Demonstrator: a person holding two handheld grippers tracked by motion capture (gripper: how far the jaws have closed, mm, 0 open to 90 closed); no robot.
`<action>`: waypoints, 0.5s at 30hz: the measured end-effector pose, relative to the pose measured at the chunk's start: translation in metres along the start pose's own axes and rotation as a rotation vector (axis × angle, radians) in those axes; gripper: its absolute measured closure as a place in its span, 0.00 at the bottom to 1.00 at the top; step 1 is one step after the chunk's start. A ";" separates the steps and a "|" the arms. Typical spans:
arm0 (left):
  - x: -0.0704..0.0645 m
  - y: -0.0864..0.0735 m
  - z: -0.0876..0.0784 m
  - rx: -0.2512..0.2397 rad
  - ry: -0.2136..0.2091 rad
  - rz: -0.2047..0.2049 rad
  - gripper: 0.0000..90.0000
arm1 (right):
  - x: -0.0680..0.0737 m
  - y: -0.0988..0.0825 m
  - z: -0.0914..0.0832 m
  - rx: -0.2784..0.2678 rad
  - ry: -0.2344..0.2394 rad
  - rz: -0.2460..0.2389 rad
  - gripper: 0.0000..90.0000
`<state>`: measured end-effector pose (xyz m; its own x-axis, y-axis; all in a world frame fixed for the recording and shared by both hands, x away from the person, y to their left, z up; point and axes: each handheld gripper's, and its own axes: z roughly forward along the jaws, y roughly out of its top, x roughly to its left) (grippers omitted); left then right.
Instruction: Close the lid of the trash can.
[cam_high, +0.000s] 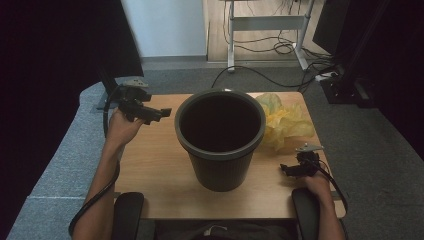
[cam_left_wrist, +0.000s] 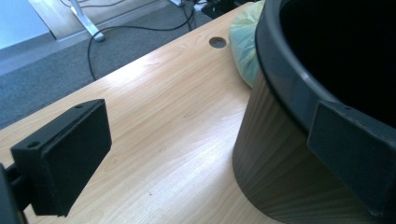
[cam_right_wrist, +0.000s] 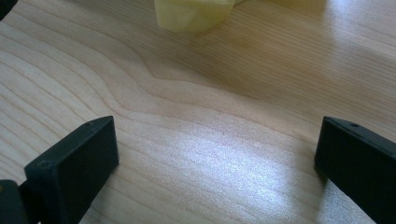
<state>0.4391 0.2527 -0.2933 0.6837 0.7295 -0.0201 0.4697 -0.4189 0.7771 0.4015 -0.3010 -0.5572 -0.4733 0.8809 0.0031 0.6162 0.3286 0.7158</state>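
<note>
Jaws spread wide on the left gripper (cam_high: 159, 114), nothing between them. It sits at the table's (cam_high: 155, 165) far left corner, held in the left hand (cam_high: 121, 127), pointing across toward the bin (cam_high: 220, 172) and stopping just short of its rim. In the left gripper view one black jaw stands over bare wood at lower left, the other at right, in front of the bin's rim (cam_left_wrist: 285, 79); whether it touches the rim, cannot tell. A round hole (cam_left_wrist: 217, 42) in the tabletop shows past the jaws. Cable trails from the gripper down along the forearm.

Bin is dark, ribbed, round, upright in the middle of the table, inside dark, contents cannot tell.

Yellow bag (cam_high: 286, 122) lies crumpled on the table behind and right of the bin, touching its side, near the far right corner. Left gripper view catches a pale edge of it (cam_left_wrist: 243, 51) tucked against the bin wall.

Right gripper (cam_high: 288, 170) sits low on the table near the front right edge, right hand (cam_high: 316, 184) behind it, well apart from the bin, bag beyond it. Its jaws are also spread wide, bare wood between them in the right gripper view, gripping nothing; bag's edge (cam_right_wrist: 194, 14) at the top of that view, clear of the jaws.
</note>
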 end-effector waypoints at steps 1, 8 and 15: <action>0.001 -0.003 0.001 -0.002 0.006 0.000 0.00 | 0.000 0.000 0.000 0.000 0.000 0.000 0.00; 0.008 -0.024 0.003 -0.016 0.017 -0.010 0.00 | 0.000 0.000 0.000 0.000 0.000 0.000 0.00; 0.013 -0.045 0.008 -0.013 0.015 -0.020 0.00 | 0.000 0.000 0.000 -0.002 -0.001 0.001 0.00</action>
<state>0.4309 0.2767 -0.3339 0.6660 0.7455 -0.0260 0.4758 -0.3977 0.7845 0.4014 -0.3009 -0.5574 -0.4719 0.8817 0.0034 0.6156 0.3267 0.7171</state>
